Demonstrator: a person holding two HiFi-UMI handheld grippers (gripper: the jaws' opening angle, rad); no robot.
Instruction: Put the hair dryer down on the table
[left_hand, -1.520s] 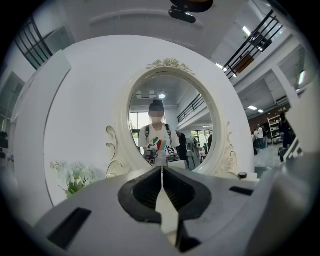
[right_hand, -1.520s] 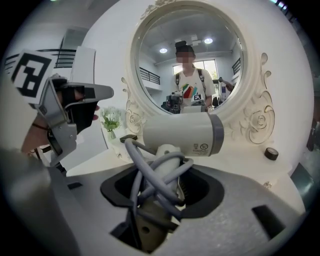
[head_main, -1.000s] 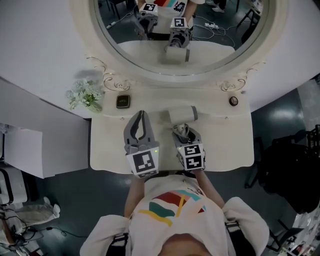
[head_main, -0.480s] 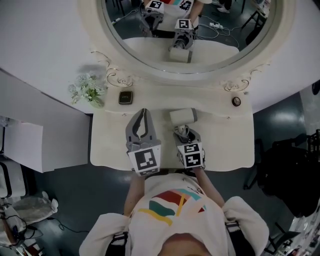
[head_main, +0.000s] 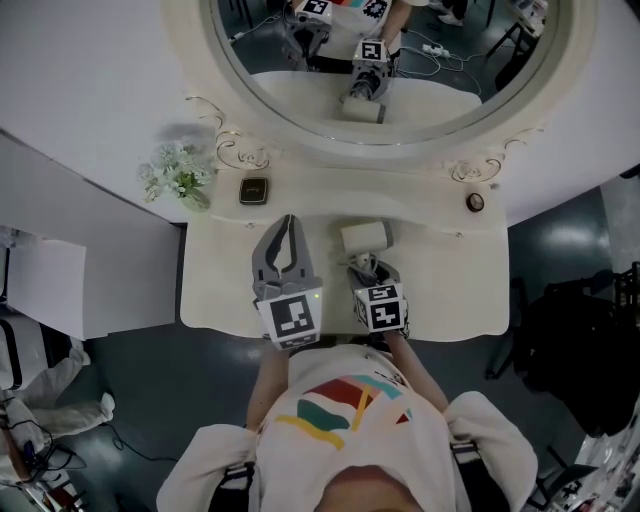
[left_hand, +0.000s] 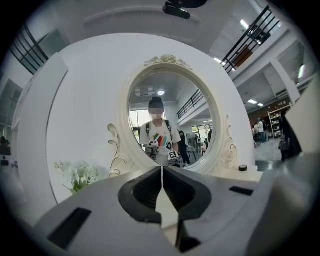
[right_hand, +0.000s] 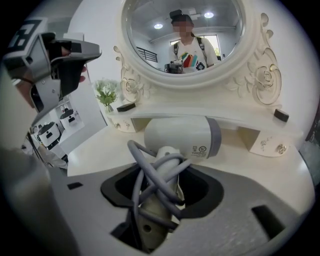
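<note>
The hair dryer (head_main: 364, 237) has a white barrel with a grey band and a handle wrapped in its grey cord (right_hand: 159, 176). My right gripper (head_main: 364, 266) is shut on that wrapped handle (right_hand: 161, 197) and tilts down toward the cream vanity table (head_main: 450, 290). The barrel (right_hand: 182, 137) lies crosswise just before the low back shelf (right_hand: 200, 111); I cannot tell whether it touches the tabletop. My left gripper (head_main: 288, 224) hovers beside it on the left, level, shut with nothing between its jaws, which meet in the left gripper view (left_hand: 161, 168).
An oval mirror (head_main: 380, 110) in an ornate frame rises behind the shelf. On the shelf sit white flowers (head_main: 175, 178), a small dark box (head_main: 253, 190) and a small dark round thing (head_main: 475, 202). Dark furniture (head_main: 585, 340) stands on the floor at the right.
The right gripper has sunk a little toward the tabletop with the hair dryer in it. The left gripper has stayed where it was.
</note>
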